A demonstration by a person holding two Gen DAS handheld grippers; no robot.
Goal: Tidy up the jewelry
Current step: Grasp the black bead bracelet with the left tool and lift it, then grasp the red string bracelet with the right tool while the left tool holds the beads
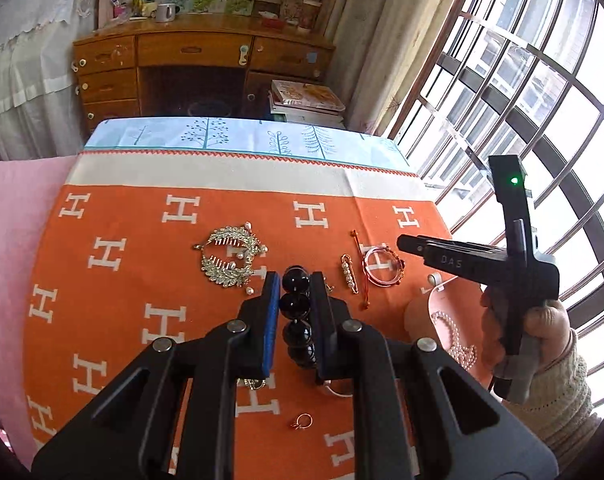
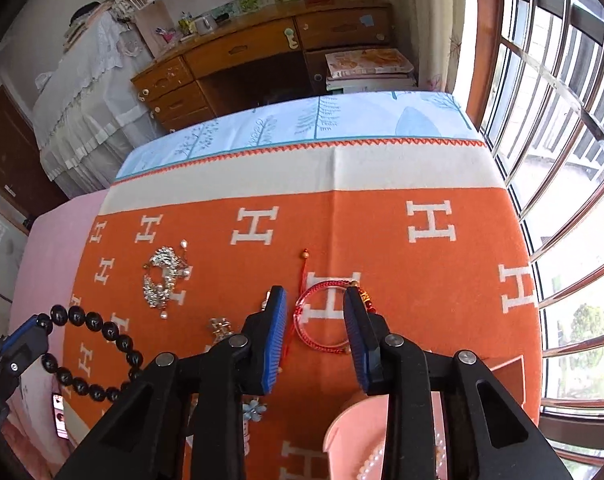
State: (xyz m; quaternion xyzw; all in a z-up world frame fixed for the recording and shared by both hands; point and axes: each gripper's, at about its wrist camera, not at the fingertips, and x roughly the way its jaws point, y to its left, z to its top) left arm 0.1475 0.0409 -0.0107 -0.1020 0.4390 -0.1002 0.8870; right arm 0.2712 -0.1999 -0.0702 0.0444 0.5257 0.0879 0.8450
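The left gripper [image 1: 295,284] is clamped on the black bead bracelet [image 1: 297,320], lifted above the orange cloth [image 1: 141,220]; the right gripper [image 2: 316,336] hovers, fingers apart, over the red cord bracelet [image 2: 322,320].

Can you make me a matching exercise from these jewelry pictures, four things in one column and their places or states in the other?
Things:
1. black round-bead bracelet
2. red braided cord bracelet
3. white pearl strand
4. small rose-gold ring

Places or states:
A. in the pink tray
B. between the open right gripper's fingers, on the cloth
C. on the orange cloth under the left gripper
D. gripped by the left gripper

Pairs: 1-D, 2-B, 3-A, 4-C
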